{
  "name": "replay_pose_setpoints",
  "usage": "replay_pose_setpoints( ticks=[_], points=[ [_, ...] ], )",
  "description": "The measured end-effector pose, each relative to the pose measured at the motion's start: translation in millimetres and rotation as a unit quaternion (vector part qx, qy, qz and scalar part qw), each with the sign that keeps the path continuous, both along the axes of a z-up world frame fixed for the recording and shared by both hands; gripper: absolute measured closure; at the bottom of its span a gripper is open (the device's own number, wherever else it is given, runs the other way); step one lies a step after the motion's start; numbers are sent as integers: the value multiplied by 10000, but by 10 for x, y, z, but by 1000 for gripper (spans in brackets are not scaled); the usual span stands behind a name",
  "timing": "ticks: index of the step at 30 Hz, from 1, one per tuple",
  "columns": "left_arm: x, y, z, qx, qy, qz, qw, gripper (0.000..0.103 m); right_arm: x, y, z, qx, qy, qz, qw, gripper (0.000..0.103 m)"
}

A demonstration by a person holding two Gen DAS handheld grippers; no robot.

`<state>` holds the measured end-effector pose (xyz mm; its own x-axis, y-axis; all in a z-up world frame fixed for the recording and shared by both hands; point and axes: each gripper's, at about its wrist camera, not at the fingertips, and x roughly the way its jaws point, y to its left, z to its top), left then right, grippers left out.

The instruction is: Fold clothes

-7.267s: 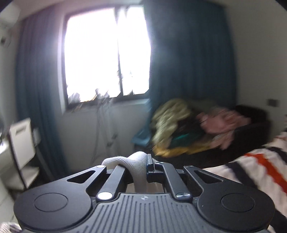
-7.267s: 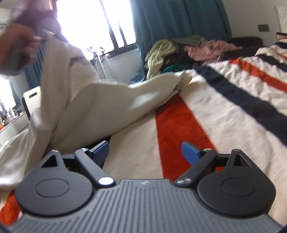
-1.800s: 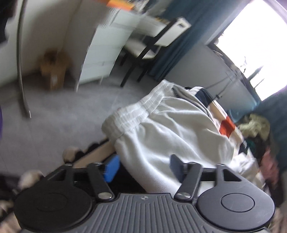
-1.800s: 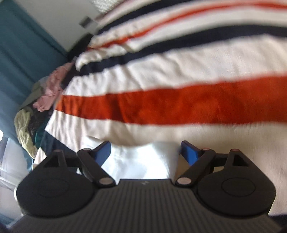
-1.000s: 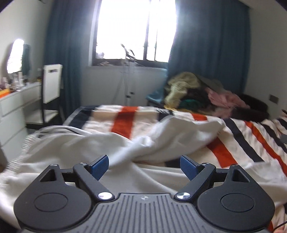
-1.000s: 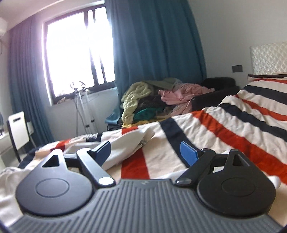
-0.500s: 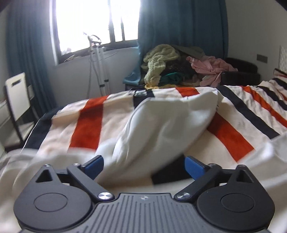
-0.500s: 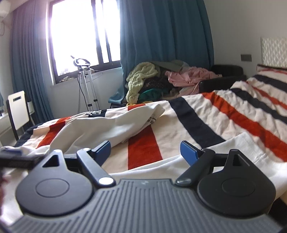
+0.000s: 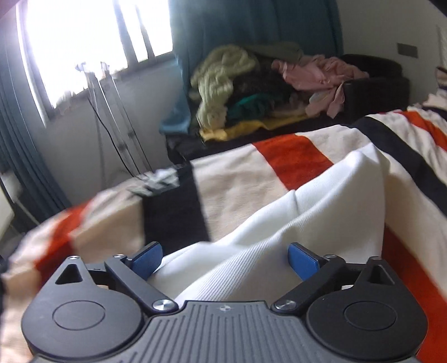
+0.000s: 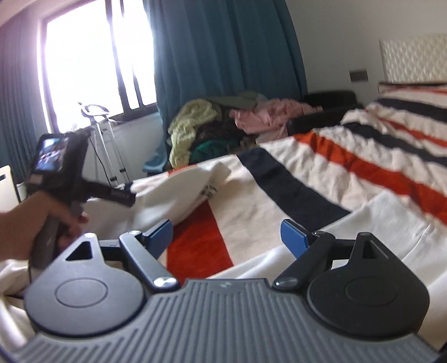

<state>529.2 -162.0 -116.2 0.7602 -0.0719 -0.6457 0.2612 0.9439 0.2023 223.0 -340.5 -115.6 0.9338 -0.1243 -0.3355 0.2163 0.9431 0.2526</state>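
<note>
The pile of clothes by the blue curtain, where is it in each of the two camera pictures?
Left wrist view: the pile of clothes sits top centre, beyond the striped blanket.
Right wrist view: the pile sits centre, slightly left, past the blanket's far edge.
Shared landmark: the blue curtain hangs right behind it in both.

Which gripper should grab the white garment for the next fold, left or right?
Left, probably. The left gripper is open with a fold of the white garment between its fingers. The right gripper is open over striped blanket.
</note>
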Motion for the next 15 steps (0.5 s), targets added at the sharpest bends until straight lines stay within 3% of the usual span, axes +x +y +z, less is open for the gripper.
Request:
replay_pose_setpoints(
  ticks=[2, 4, 6, 7, 9, 12, 15],
  points=[
    [176, -64, -69, -121, 189, 78, 9997, 11, 59, -61, -64, 123, 87, -71, 9999, 17],
    [238, -163, -138, 15, 298, -29, 9996, 26, 112, -118, -121, 235, 163, -137, 9995, 17],
    [242, -281, -200, 210, 368, -222, 9989, 57, 120, -148, -128, 281, 160, -172, 9993, 17],
    [197, -341, -219, 351, 340, -312, 9983, 61, 124, -162, -131, 304, 158, -189, 9992, 17],
    [118, -427, -237, 615, 308, -351, 9970, 88, 110, -175, -125, 309, 127, -205, 9992, 17],
    [0, -427, -73, 610, 171, -205, 9978, 95, 73, -171, -98, 269, 71, -212, 9994, 17],
    [-215, -449, 308, 629, -576, -20, 9964, 96, 28, -180, -67, 243, 27, -244, 9994, 17]
  ],
)
